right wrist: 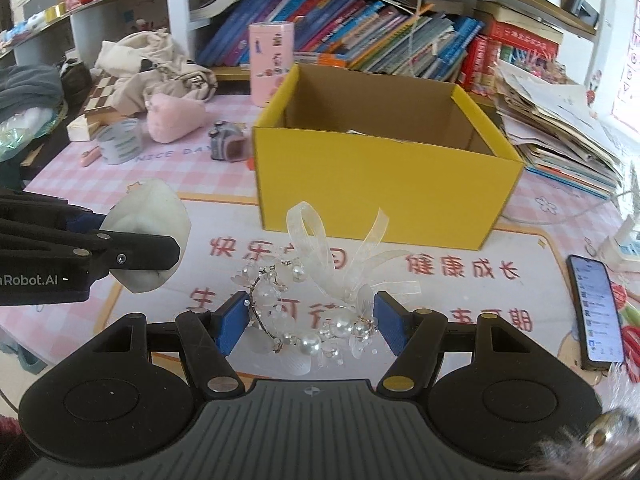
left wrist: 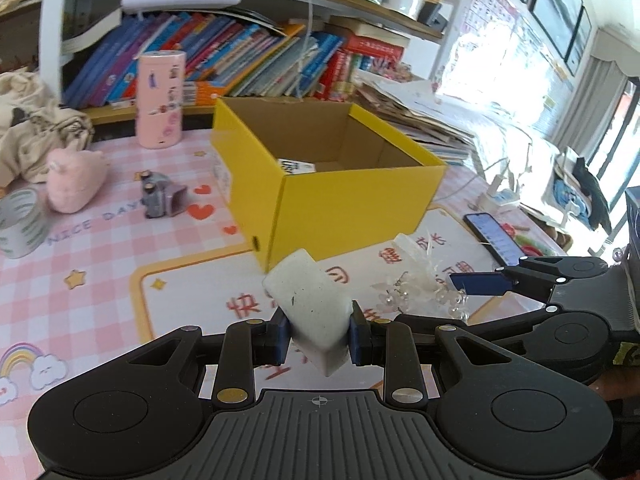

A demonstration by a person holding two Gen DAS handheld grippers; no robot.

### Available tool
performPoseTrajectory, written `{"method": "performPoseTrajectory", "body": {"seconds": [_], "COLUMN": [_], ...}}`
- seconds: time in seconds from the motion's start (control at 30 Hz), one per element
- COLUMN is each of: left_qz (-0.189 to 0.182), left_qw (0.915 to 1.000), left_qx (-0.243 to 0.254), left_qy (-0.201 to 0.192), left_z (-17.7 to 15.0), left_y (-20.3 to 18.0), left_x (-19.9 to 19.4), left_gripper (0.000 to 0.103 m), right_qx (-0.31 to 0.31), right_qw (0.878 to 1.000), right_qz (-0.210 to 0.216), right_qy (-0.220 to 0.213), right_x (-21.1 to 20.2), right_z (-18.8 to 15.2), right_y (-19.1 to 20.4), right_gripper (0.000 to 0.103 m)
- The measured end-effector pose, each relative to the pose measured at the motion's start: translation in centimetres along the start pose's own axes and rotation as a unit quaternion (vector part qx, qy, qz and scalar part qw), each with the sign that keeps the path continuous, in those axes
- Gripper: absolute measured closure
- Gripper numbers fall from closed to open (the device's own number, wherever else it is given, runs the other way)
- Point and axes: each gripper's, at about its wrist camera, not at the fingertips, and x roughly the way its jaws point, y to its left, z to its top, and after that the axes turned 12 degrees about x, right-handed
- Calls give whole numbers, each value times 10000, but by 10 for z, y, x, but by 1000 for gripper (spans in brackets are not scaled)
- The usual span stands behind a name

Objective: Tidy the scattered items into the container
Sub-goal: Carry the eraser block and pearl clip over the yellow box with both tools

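My left gripper (left wrist: 319, 336) is shut on a white eraser-like block (left wrist: 310, 300), held above the mat just in front of the yellow cardboard box (left wrist: 352, 208). In the right wrist view the same block (right wrist: 148, 224) shows at the left, in the left gripper's black fingers (right wrist: 120, 258). My right gripper (right wrist: 310, 326) is shut on a pearl bracelet with a cream ribbon (right wrist: 312, 320), a short way before the box (right wrist: 380, 196). The bracelet (left wrist: 416, 288) also appears in the left wrist view, beside the right gripper's blue pad (left wrist: 478, 284). Inside the box lies a small printed item (left wrist: 296, 167).
On the pink checked mat lie a pink plush toy (left wrist: 74, 184), a grey toy camera (left wrist: 160, 196), a tape roll (left wrist: 20, 224) and a pink cylinder (left wrist: 160, 98). A phone (right wrist: 596, 308) lies at the right. Books (right wrist: 360, 36) and stacked papers (right wrist: 560, 128) stand behind the box.
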Motion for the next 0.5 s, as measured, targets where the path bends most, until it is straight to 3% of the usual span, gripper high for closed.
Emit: {"method": "performPoseTrajectory", "body": {"seconds": [0.5], "left_qz": [-346], "left_qw": [9985], "left_qx": [409], "left_qy": [-103], "left_z": [31], "left_y": [-40], "left_x": [28], "left_gripper": [77], "right_qx": [81], "right_qw": [9996], "right_qz": [-248], "right_qy": [-88], "right_x": [-8], "right_z": [11], "right_y": [-46], "right_gripper": [37]}}
